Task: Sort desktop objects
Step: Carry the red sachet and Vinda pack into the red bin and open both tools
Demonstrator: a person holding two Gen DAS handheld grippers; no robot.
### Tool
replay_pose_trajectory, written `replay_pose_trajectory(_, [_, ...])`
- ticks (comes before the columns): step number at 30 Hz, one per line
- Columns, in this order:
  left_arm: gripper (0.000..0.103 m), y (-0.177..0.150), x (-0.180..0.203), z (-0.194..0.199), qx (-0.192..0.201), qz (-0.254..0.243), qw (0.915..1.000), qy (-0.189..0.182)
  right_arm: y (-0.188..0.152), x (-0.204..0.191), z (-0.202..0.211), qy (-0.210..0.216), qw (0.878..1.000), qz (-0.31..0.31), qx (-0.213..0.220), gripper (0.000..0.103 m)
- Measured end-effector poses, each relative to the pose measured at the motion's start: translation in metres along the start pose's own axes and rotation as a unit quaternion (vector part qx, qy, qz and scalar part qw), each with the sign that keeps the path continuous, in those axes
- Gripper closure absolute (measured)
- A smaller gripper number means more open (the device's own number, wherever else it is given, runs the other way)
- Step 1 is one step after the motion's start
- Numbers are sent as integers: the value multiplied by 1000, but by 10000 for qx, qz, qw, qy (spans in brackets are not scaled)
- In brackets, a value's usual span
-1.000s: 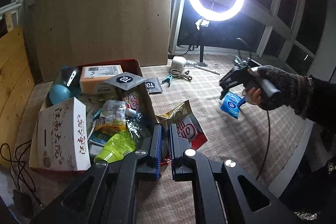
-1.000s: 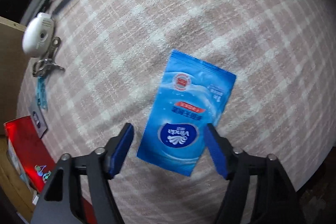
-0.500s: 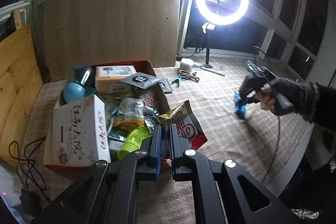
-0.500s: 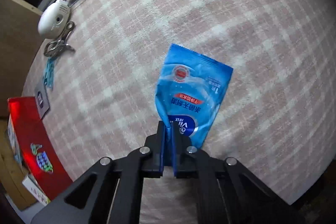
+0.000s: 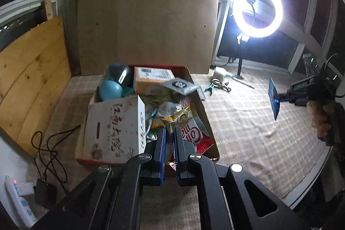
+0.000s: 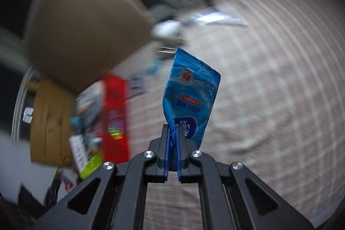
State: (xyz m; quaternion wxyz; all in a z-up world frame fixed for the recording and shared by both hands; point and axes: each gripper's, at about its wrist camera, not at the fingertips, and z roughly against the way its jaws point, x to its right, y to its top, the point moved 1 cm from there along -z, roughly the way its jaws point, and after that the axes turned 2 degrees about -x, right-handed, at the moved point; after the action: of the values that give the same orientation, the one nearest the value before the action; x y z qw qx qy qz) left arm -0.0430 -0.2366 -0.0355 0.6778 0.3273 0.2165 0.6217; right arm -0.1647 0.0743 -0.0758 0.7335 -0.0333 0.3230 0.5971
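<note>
Your right gripper (image 6: 172,139) pinches the blue wipe packet (image 6: 190,94) by one bottom corner, aloft above the checked cloth (image 6: 269,100); it looks light, soft, crinkly, so grip the seam; your left gripper (image 5: 169,139) seems nearly closed, holding nothing, over the box (image 5: 212,143).

Motion blur is smearing the red box (image 6: 115,115) and board (image 6: 86,21) in the right wrist view. The left gripper (image 5: 169,133) is covering part of the snack bag (image 5: 194,133). Small items (image 5: 218,84) by the lamp are too small to identify.
</note>
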Motion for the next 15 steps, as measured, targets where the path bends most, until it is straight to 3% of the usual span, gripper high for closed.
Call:
replay_pose_trajectory(3, [97, 12, 1, 3, 141, -50, 9998, 99, -4, -71, -3, 496, 9953, 833, 23, 98])
replay_pose_trajectory(8, [97, 47, -7, -8, 426, -120, 9982, 405, -28, -145, -4, 1006, 9795, 1744, -87, 98])
replay_pose_trajectory(15, [94, 84, -20, -37, 549, -136, 9963, 653, -39, -189, -34, 1251, 9725, 1932, -357, 98])
